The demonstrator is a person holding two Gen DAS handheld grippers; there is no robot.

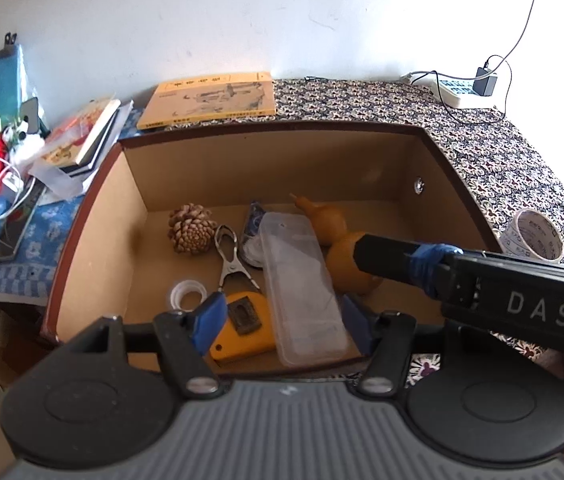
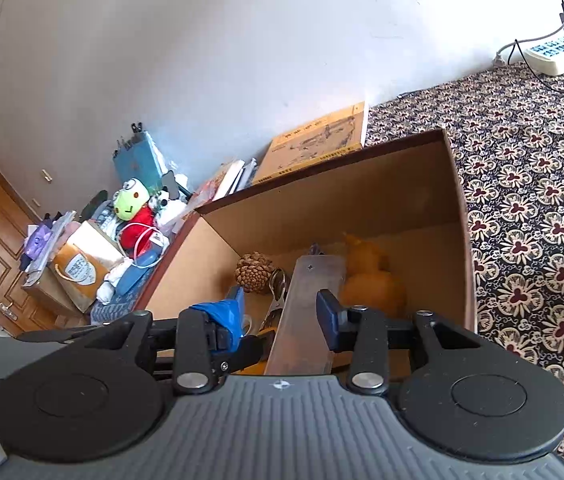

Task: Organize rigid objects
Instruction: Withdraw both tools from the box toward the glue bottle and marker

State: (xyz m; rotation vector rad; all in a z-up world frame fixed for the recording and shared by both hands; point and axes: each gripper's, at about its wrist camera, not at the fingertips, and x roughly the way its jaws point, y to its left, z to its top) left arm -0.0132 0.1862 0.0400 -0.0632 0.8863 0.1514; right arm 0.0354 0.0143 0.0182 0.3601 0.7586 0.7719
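- The clear plastic case (image 1: 302, 284) lies lengthwise on the floor of the open brown box (image 1: 241, 160), near its front wall.
- Beside the case on one side lies a yellow gourd (image 1: 342, 256); on the other side lie a metal clip (image 1: 229, 256), a yellow tool (image 1: 241, 332) and a white ring (image 1: 187, 294); a pine cone (image 1: 191, 228) sits farther back.
- The left hand-held gripper (image 1: 282, 324) hangs spread wide over the case, grasping nothing.
- The right hand-held gripper (image 2: 282, 316) is likewise released above the case (image 2: 306, 312).
- The box rests on a patterned worktop (image 1: 482, 148), with a yellow book (image 1: 209, 98) behind it.
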